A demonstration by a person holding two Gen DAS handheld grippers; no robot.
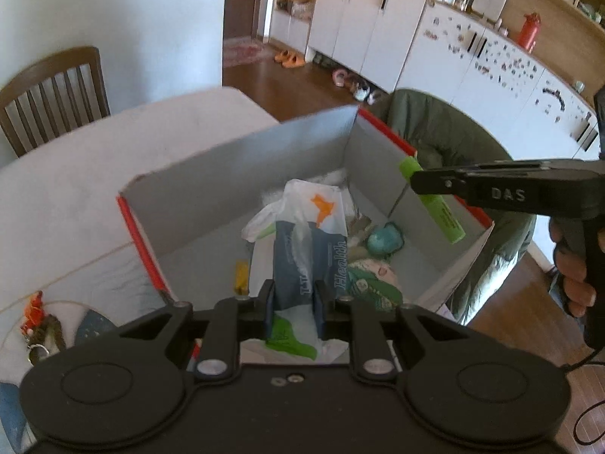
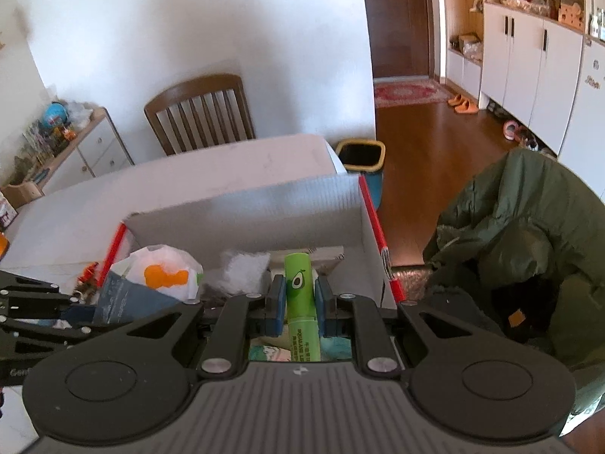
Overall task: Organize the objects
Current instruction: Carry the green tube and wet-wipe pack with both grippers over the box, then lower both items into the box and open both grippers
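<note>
A white cardboard box (image 1: 242,174) with red edges stands open on the table, also in the right wrist view as the box (image 2: 287,208). My left gripper (image 1: 293,299) is shut on a blue and white packet (image 1: 310,257) printed "Health", held over the box's inside. My right gripper (image 2: 298,295) is shut on a green lip-balm tube (image 2: 300,283) with an avocado picture. In the left wrist view that right gripper (image 1: 419,181) reaches in from the right, with the tube (image 1: 435,204) slanting over the box's right wall.
Inside the box lie a teal item (image 1: 383,242), a green packet (image 1: 372,287) and a yellow item (image 1: 241,274). A green jacket (image 2: 529,234) hangs over a seat to the right. A wooden chair (image 2: 200,113) stands behind the table, a bin (image 2: 361,157) beside it.
</note>
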